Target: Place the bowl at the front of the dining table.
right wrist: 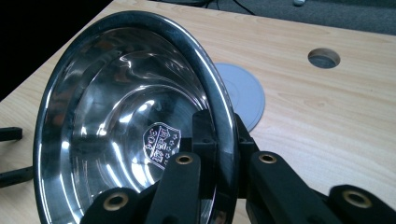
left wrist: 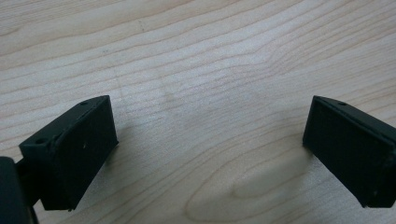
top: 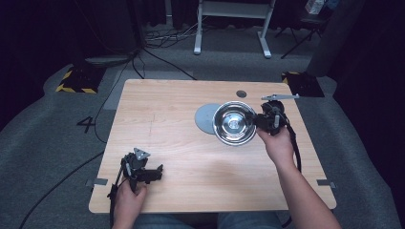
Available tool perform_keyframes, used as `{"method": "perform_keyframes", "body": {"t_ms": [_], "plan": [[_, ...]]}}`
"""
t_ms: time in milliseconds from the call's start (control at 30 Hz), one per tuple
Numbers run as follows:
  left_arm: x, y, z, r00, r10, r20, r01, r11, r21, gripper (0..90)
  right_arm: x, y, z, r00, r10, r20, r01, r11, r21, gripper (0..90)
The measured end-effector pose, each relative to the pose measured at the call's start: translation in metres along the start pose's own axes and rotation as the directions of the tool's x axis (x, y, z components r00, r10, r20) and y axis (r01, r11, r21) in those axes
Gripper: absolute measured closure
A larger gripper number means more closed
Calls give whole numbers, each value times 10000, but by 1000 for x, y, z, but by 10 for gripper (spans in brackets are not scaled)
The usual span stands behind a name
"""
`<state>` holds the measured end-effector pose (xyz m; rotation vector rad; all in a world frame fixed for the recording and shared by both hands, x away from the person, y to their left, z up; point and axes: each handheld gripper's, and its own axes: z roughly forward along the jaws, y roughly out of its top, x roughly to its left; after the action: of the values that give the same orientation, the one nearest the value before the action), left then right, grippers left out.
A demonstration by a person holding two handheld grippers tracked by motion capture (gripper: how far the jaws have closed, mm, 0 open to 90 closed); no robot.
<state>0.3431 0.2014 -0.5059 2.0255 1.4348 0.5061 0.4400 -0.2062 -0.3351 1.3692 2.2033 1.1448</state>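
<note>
I have the steel bowl (top: 234,123) in my right gripper (top: 258,122), clamped on its rim at the bowl's 3 o'clock side, one jaw inside the wall and one outside, as my right gripper view shows close up. The bowl (right wrist: 126,116) is tilted there, its open face turned toward the camera and the stamped mark in its bottom plain to read, so I judge it is lifted off the worktop (top: 181,143) rather than resting flat. In the high view it hangs over the right half of the worktop, overlapping the grey round disc (top: 204,119) that lies flat just at its 9 o'clock side. So the pick-up looks done; what is left, as I read it, is to carry the bowl where it belongs and set it down, perhaps onto that disc, though I cannot tell the goal for sure

My left gripper (top: 152,173) sits near the worktop's 7 o'clock corner, well apart from the bowl. Its jaws stand wide apart with nothing but bare wood (left wrist: 201,93) between them
</note>
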Motion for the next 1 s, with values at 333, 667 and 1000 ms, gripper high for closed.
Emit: {"method": "perform_keyframes", "body": {"t_ms": [333, 667, 1000], "plan": [[0, 0, 0, 10000, 1, -1, -1, 10000, 2, 30, -4, 26, 11, 9996, -1, 291, 3, 10000, -57, 853], [0, 0, 0, 10000, 1, -1, -1, 10000, -2, 29, -4, 47, 30, 9970, -109, 766, 90, 9997, 247, 853], [0, 0, 0, 10000, -6, -11, 6, 10000, -10, 29, -6, 70, 44, 9938, -43, 1109, 10, 9996, 295, 853]]}}
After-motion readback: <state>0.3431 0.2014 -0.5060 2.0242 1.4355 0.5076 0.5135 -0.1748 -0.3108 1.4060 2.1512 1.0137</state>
